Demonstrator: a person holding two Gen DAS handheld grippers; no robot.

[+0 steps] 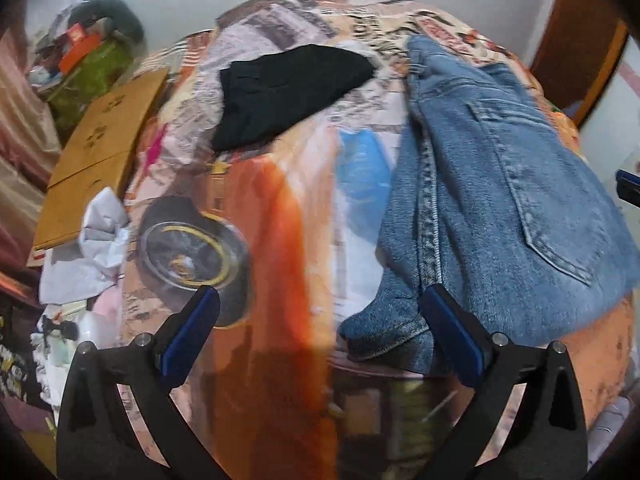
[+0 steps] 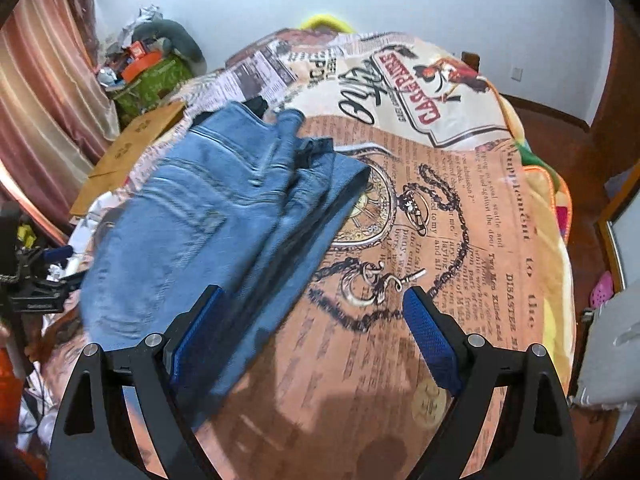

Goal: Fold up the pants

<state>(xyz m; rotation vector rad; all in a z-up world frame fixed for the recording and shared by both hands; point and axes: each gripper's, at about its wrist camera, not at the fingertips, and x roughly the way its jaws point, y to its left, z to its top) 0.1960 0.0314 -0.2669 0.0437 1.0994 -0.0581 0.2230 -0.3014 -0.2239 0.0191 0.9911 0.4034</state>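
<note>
Folded blue jeans (image 1: 500, 184) lying right of frame on the printed bedspread (image 1: 280, 220), left gripper (image 1: 320, 320) and right gripper (image 2: 312, 312) spread wide, gripping nothing.

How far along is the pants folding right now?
Done: the jeans lie doubled lengthwise on the printed blanket; black pants sit folded beyond. In hand: nothing, the left gripper and right gripper are open and empty. Left: folding the jeans shorter.

A bed (image 2: 460, 208) under a newspaper-print blanket carries folded blue jeans (image 2: 208, 216) mid-bed and a black garment (image 1: 288, 92) toward its far edge.
</note>
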